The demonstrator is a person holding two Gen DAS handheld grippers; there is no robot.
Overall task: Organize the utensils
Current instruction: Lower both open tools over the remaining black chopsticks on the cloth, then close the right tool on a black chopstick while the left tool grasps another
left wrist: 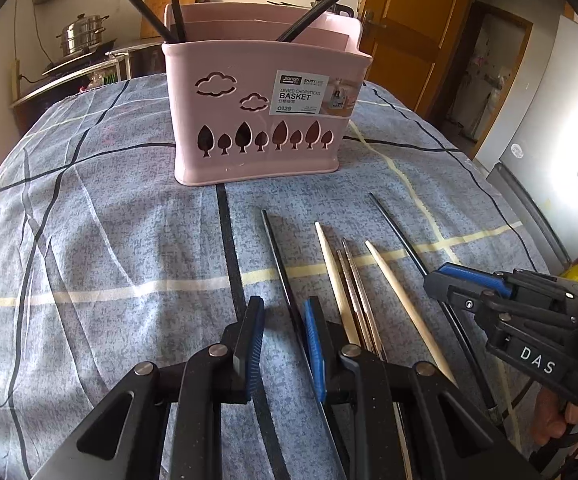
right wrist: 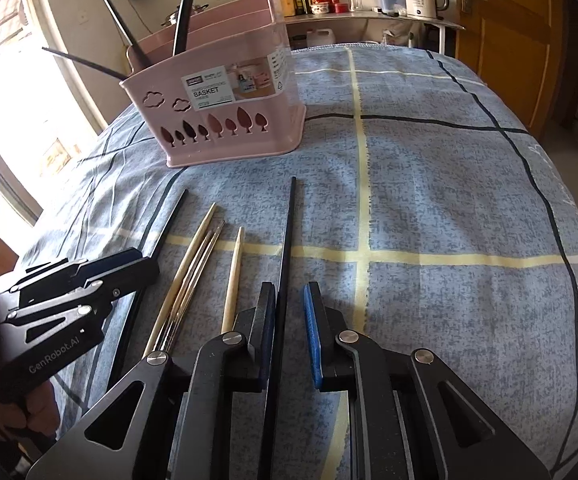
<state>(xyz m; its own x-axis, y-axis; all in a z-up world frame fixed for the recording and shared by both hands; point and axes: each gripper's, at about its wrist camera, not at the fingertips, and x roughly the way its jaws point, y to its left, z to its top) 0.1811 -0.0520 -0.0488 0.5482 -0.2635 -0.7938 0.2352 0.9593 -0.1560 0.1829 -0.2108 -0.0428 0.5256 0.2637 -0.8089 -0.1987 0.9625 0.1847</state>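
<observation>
Fingers of left gripper parted, empty | right gripper parted astride black chopstick

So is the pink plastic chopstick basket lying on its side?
No, the pink plastic chopstick basket stands upright on the blue checked cloth, black chopsticks sticking out.

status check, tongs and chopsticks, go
Left tongs open over a black chopstick. Right tongs open around another black chopstick. Basket ahead, nothing blocking.
</observation>
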